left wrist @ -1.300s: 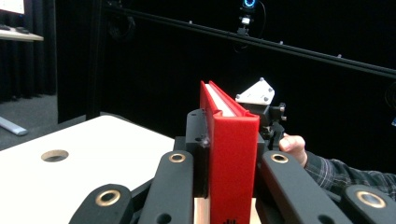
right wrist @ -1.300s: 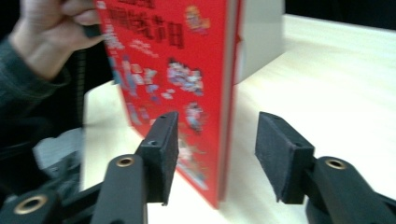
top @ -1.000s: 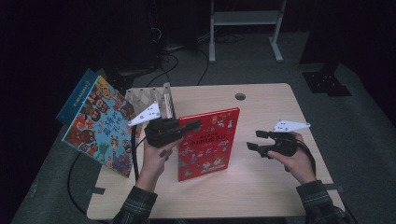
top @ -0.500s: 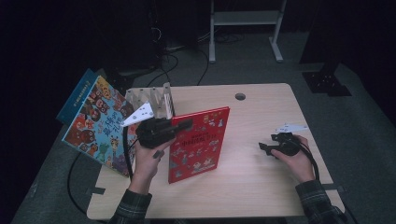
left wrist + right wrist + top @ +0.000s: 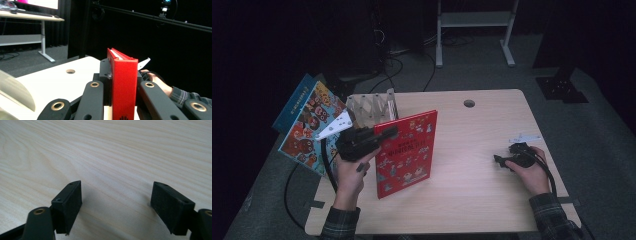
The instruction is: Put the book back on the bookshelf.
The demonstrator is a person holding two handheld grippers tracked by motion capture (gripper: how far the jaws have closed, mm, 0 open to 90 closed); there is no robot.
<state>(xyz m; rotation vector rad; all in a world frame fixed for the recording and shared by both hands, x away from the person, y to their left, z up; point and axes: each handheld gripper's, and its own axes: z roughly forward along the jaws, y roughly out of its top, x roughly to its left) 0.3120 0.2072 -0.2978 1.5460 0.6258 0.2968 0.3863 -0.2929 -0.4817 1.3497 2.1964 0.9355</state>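
High view is showing the left tongs (image 5: 388,133) clamping the red book (image 5: 408,150) by its spine edge, standing it upright left of centre on the worktop (image 5: 472,200). The right tongs (image 5: 116,205) are resting open, gripping nothing, at the right. Stiff-covered and fairly light, the book is probably handling best gripped near the spine, where the boards are not flexing.

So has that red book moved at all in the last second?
Yes. The red book, clamped in the left gripper, has swung up off the table and shifted left, toward the wooden rack.
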